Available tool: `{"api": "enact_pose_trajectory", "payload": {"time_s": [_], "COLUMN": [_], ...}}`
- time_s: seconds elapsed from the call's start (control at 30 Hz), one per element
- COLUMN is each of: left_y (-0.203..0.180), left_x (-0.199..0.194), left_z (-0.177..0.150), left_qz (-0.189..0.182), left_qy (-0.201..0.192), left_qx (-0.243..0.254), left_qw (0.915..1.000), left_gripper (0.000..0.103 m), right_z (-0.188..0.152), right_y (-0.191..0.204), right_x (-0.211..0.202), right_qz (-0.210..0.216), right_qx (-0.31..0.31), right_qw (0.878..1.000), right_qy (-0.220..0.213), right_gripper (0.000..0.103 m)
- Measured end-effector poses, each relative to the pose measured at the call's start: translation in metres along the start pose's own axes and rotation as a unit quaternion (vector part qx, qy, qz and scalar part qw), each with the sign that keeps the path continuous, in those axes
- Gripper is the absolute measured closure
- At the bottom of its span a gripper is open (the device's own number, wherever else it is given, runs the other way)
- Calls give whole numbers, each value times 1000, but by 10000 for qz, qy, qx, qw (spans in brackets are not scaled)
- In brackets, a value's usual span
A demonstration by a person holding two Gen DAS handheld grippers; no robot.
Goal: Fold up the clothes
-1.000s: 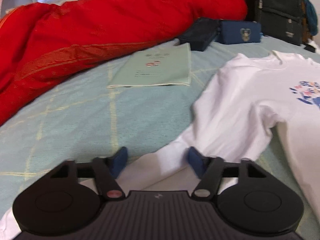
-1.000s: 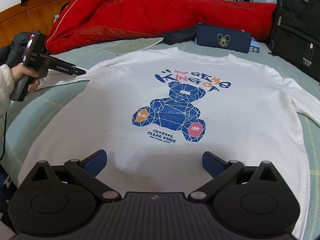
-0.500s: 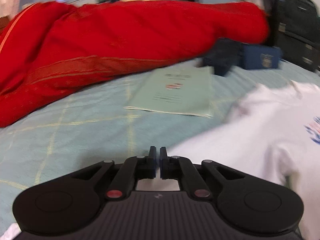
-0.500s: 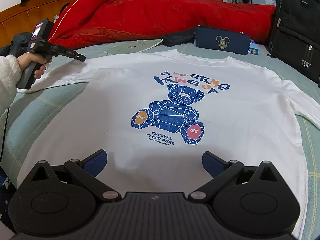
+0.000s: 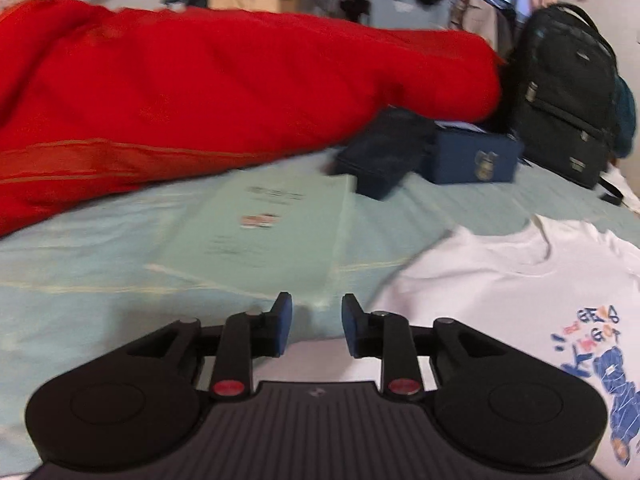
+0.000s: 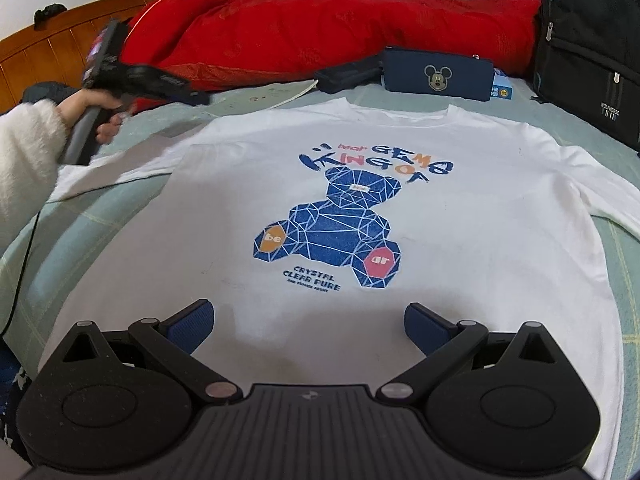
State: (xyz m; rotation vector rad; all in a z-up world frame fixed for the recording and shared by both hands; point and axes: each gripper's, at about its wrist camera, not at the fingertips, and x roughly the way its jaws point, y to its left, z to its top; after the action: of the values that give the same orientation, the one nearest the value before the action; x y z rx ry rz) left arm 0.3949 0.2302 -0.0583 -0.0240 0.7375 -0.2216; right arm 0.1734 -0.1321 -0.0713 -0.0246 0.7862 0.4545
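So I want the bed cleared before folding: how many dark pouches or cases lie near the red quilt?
2: a blue Mickey case beyond the shirt's collar, and a darker case touching its left end. Others may hide behind the quilt.

Wooden headboard (image 6: 36, 46) behind the pale-green checked bed (image 6: 628, 264).

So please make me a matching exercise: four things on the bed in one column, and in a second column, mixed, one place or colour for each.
Things:
1. shirt
2. quilt
3. backpack
4. pencil case

Descriptions:
A. black, at the far right edge
B. white with a blue bear print, spread flat in the middle
C. red, rolled along the far side
D. dark blue with a mouse badge, just beyond the shirt's collar

Pairs: 1-B, 2-C, 3-A, 4-D
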Motion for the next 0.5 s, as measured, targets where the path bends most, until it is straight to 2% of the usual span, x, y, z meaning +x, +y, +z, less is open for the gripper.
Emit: {"api": "enact_pose_trajectory", "payload": {"time_s": [0.13, 0.3, 0.37, 0.4, 0.43, 0.5], "left_y": [-17, -27, -33, -37, -39, -41], "left_x": [27, 34, 33, 31, 32, 34], "left_z": [-2, -12, -13, -14, -13, -7], "left_qz": [-215, -105, -82, -94, -67, 99], "left_qy": [379, 523, 519, 515, 508, 443], "left_qx": [107, 396, 647, 793, 856, 861], "left_qw": [9990, 9978, 9965, 9955, 9950, 9952], "left_gripper": [77, 74, 80, 87, 100, 102], "right_z": [-1, -3, -3, -4, -4, -4], "right_y": [-4, -11, -13, -13, -14, -14], "right_x": [-1, -1, 0, 0, 1, 1], "right_qz": [19, 35, 47, 48, 49, 50], "right_qx": [-12, 57, 70, 68, 66, 55], "right_qw": [10000, 10000, 9999, 9999, 9999, 9999], "right_qy": [-19, -63, -84, -87, -89, -95], "right_gripper": [0, 0, 0, 0, 0, 0]}}
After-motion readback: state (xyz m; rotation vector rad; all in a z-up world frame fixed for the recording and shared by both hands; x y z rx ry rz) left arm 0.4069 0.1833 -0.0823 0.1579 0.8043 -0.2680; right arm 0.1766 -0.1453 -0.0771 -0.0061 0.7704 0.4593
